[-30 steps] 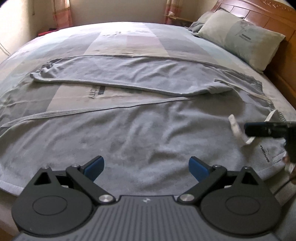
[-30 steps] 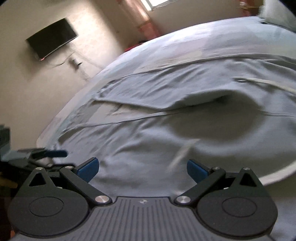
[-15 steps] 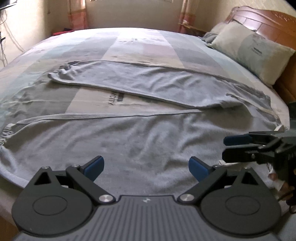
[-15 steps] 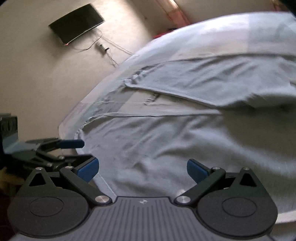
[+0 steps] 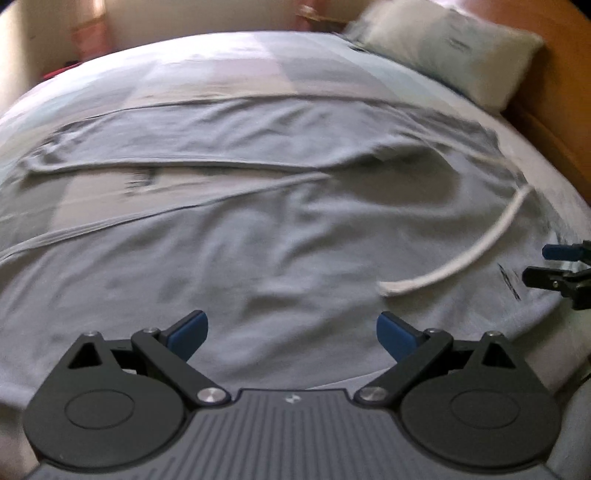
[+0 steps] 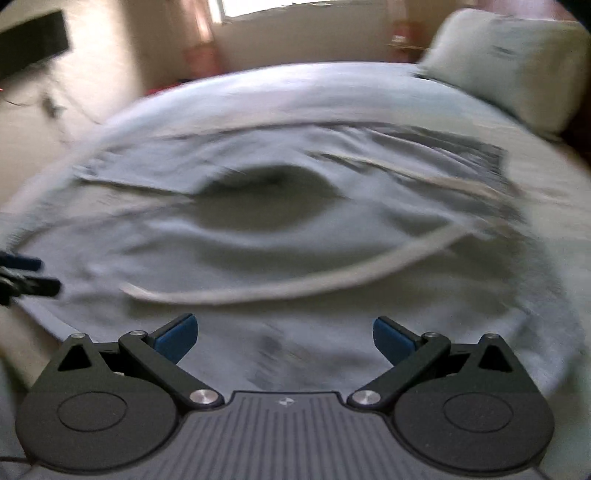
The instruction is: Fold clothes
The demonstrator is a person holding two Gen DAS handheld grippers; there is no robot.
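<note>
Grey trousers [image 5: 258,240] are lying spread across the bed [image 5: 229,62], white drawstring [image 5: 476,251] trailing at right; left gripper [image 5: 291,330] and right gripper [image 6: 284,334] are both hovering released, grasping nothing.

Bed [image 5: 229,62] fills most of both views; cover is patchwork in pale grey, pink and blue-grey blocks. One pale green-grey pillow [image 5: 447,51] lies at the head end, against a brown wooden headboard [image 5: 554,122]. In the right wrist view the same pillow [image 6: 506,62] sits upper right. A dark flat screen [image 6: 31,40] hangs on the cream wall at upper left, loose cables [image 6: 51,107] trailing below it. Bright window [image 6: 306,5] at top centre, with a pinkish curtain [image 6: 197,44] beside it. Both views blurred.
</note>
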